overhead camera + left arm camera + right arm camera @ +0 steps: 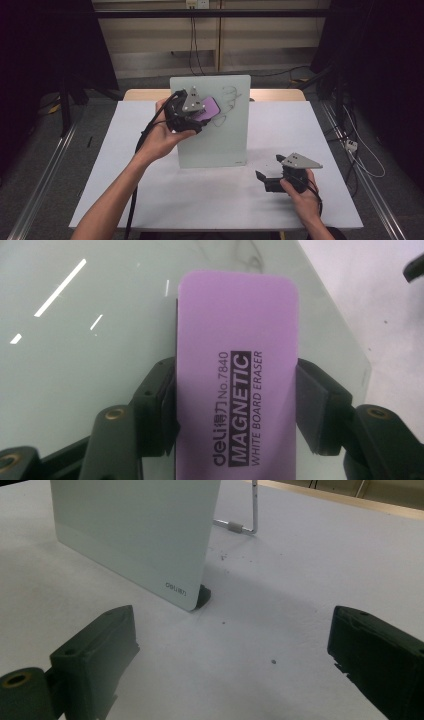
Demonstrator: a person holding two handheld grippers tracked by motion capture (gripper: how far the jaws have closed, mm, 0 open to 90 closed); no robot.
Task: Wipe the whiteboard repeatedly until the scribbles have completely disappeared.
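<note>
A small glass whiteboard stands upright on the white table, with dark scribbles near its top right. My left gripper is shut on a purple whiteboard eraser and holds it flat against the board's upper left, just left of the scribbles. In the left gripper view both pads clamp the eraser by its long sides, the board right behind it. My right gripper rests low on the table at the board's front right, open, nothing between its jaws; it faces the board's lower corner.
The white table has bare surface in front of the board. A metal stand leg props the board from behind. Cables trail from both grippers. Specks of dark dust lie on the table near the board's foot.
</note>
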